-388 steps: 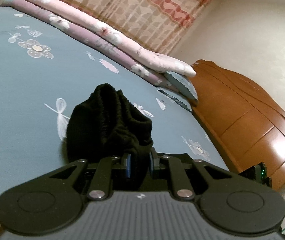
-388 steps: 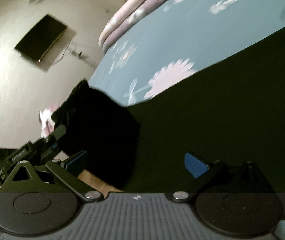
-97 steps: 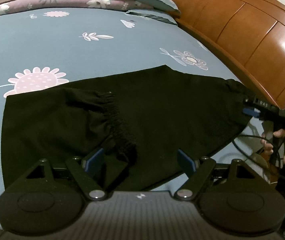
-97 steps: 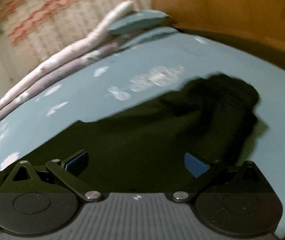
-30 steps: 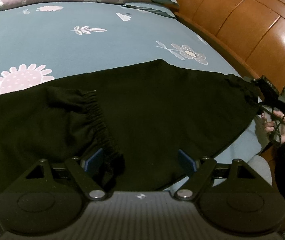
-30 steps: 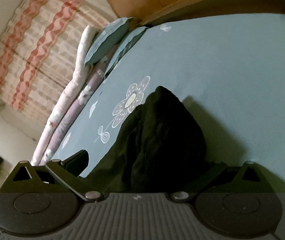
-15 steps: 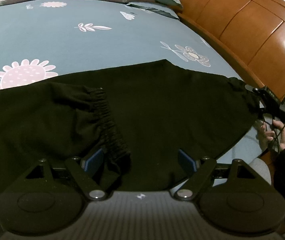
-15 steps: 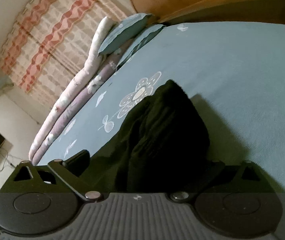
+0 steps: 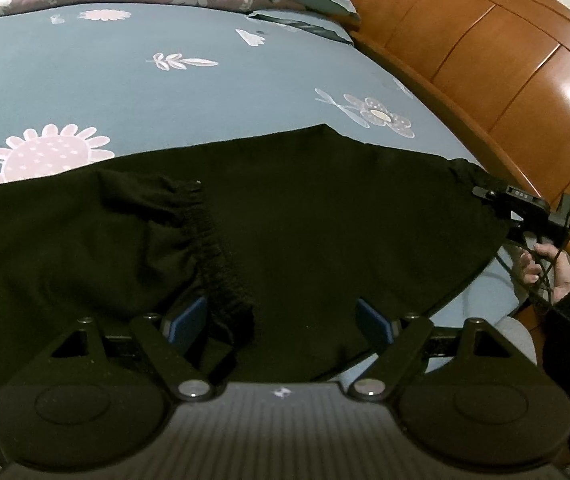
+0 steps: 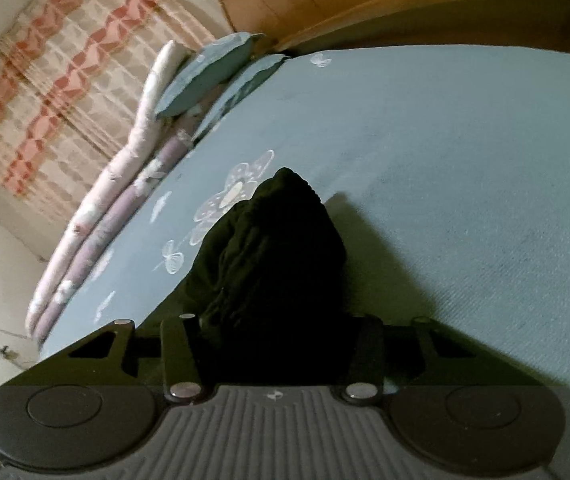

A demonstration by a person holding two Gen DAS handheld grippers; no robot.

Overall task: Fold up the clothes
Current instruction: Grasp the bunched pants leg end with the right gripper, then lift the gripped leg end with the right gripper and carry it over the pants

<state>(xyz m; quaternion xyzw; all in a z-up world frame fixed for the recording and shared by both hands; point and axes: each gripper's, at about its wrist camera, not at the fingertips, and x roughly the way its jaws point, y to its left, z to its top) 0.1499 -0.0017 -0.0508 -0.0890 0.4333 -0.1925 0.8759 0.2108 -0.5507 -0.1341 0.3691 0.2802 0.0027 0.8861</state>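
Black garment (image 9: 305,208) lies spread across the bed (image 9: 125,80), long axis running left-right. My right gripper (image 10: 273,332) pinches its far right end; my left gripper (image 9: 281,316) hangs spread wide over the near gathered hem.

You see a matt black knit garment (image 9: 325,220) with a ribbed, gathered cuff (image 9: 213,248), lying on a soft woven cotton-like bed sheet (image 9: 85,80). The headboard (image 9: 505,60) is glossy varnished wood. Your left claw (image 9: 281,318) is matt black plastic with shiny metal pivots.
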